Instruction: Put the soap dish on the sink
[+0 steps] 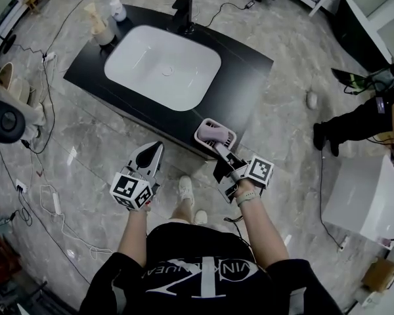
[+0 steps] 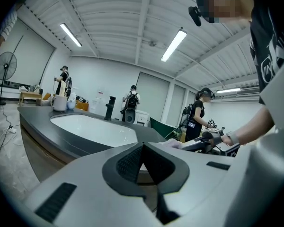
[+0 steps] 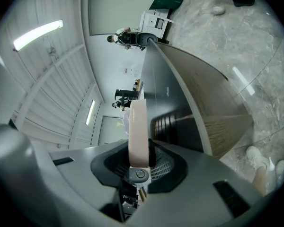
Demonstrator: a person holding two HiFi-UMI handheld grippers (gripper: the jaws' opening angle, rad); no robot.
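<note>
Fingers [image 3: 163, 168] of the right gripper [image 1: 220, 151] pinch the soap dish [image 1: 215, 134] by its rim, probably leaving its base free to set down. It hangs at the near edge of the counter [image 1: 246, 77], 5 o'clock of the sink [image 1: 144, 58]. The left gripper [image 1: 151, 155] is closed, empty. Cables [image 1: 52, 202] cross the marble floor [image 1: 295, 123].

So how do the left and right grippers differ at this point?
The right gripper is clamped on the rim of the soap dish. The left gripper is shut on nothing. The right one is up by the near edge of the counter, while the left one hangs over the floor, short of it. Both point toward the counter.
</note>
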